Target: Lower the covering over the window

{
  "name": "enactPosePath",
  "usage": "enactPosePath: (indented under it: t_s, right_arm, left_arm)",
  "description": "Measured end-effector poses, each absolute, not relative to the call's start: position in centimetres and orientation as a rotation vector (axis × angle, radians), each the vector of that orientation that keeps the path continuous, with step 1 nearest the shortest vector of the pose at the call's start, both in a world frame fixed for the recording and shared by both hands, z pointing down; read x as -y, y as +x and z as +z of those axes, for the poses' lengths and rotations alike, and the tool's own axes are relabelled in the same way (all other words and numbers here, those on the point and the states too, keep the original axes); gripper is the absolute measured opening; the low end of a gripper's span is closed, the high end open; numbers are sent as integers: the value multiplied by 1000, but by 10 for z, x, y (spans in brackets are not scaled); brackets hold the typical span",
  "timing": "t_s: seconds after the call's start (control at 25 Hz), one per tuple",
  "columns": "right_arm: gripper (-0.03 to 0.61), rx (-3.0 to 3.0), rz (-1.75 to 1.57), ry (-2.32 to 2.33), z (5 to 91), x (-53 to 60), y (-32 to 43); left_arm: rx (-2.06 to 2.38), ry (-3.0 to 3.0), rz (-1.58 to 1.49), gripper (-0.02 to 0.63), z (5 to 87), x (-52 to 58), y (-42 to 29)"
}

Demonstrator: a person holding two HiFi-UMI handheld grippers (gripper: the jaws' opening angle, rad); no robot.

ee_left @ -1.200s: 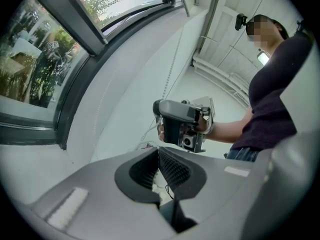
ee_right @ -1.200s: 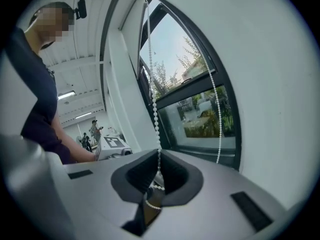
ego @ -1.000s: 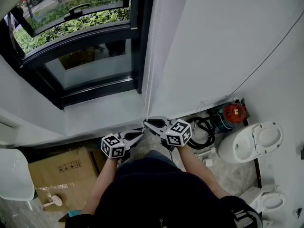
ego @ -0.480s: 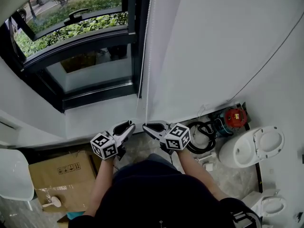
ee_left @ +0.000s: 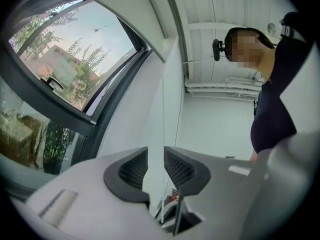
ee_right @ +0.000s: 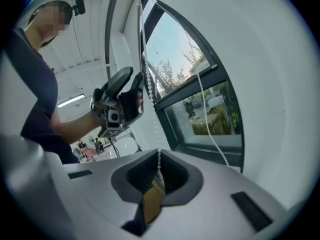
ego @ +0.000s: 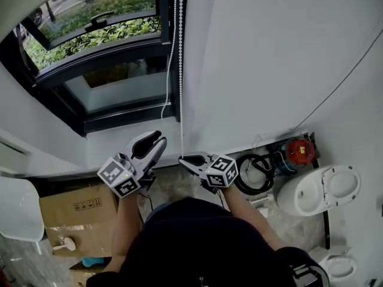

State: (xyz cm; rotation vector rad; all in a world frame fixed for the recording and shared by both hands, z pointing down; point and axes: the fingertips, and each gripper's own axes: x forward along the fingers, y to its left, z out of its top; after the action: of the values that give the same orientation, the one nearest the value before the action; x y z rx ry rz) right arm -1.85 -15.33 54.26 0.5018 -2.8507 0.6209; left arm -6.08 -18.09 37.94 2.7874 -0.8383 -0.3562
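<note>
A white bead chain (ego: 181, 70) hangs down in front of the black-framed window (ego: 114, 58), and a slack loop of it swings at the left (ego: 166, 103). My right gripper (ego: 182, 159) is shut on the chain's lower end; in the right gripper view the chain (ee_right: 158, 161) runs up out of the closed jaws (ee_right: 158, 176). My left gripper (ego: 158, 140) is raised beside the chain, higher than the right. Its jaws have just been opening. The chain (ee_left: 163, 134) shows in the gap between its pads (ee_left: 156, 165), untouched. I cannot make out the covering itself.
Below the window runs a white sill (ego: 119, 145). A cardboard box (ego: 78, 211) and a white chair (ego: 18, 211) stand at the lower left. At the right are a black hose coil (ego: 254, 172), a red device (ego: 297, 151) and a white toilet (ego: 317, 190).
My left gripper has let go of the chain, opened and climbed well above the right one. The right gripper has stayed shut on the chain in the same place.
</note>
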Motion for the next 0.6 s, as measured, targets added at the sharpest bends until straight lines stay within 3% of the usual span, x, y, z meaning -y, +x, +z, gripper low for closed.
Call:
enactPosePath:
  t_s: [0.6]
  right_arm:
    - [21,2897,491,338,532,116,-13]
  left_arm:
    - [555,2816,-160,69,369,169,15]
